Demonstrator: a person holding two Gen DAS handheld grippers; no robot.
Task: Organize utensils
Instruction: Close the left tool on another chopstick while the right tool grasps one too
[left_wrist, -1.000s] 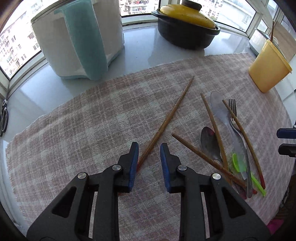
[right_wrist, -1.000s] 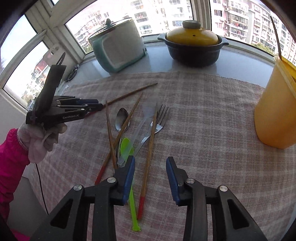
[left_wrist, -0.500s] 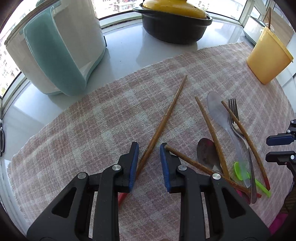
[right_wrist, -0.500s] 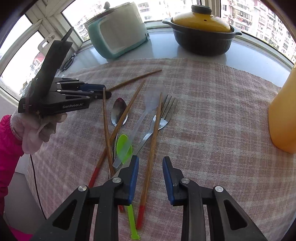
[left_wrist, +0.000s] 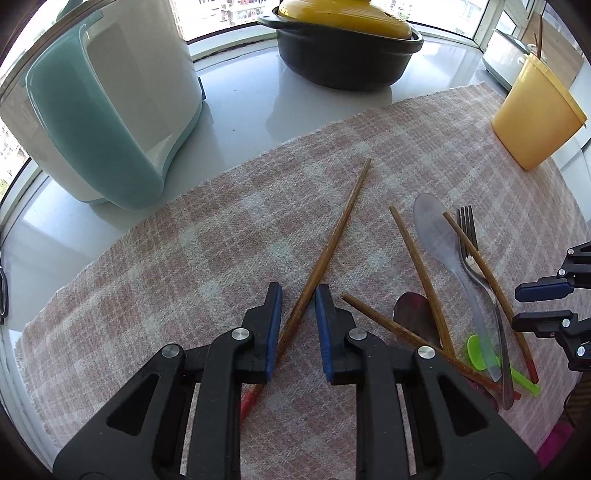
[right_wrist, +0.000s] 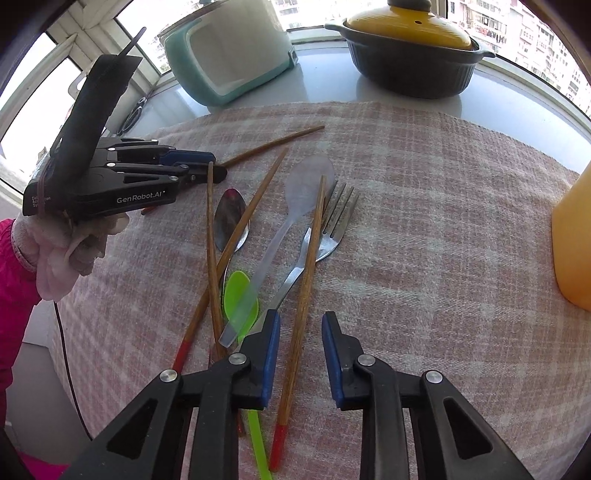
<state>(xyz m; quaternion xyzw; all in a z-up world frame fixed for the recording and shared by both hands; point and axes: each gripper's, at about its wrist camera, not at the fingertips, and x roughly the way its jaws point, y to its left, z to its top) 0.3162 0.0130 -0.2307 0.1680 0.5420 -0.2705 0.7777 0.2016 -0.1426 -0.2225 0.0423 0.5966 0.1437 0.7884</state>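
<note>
Several red-tipped wooden chopsticks, a metal spoon (right_wrist: 229, 218), a metal fork (right_wrist: 334, 225), a clear plastic spoon (right_wrist: 301, 195) and a green plastic spoon (right_wrist: 240, 299) lie jumbled on a pink checked cloth (right_wrist: 424, 221). My left gripper (left_wrist: 298, 295) is open, its fingers either side of one lone chopstick (left_wrist: 328, 251) lying on the cloth. My right gripper (right_wrist: 300, 325) is open, straddling another chopstick (right_wrist: 304, 291) that rests across the fork. A yellow utensil holder (left_wrist: 535, 114) stands at the cloth's far right.
A white and teal appliance (left_wrist: 99, 107) and a black pot with a yellow lid (left_wrist: 347, 44) stand on the grey counter behind the cloth. Windows run along the back. The holder (right_wrist: 574, 240) is close on the right in the right wrist view.
Both grippers have moved forward and lower over the cloth. The left jaws now straddle the lone chopstick further along it, and the right jaws straddle the chopstick lying on the fork.
</note>
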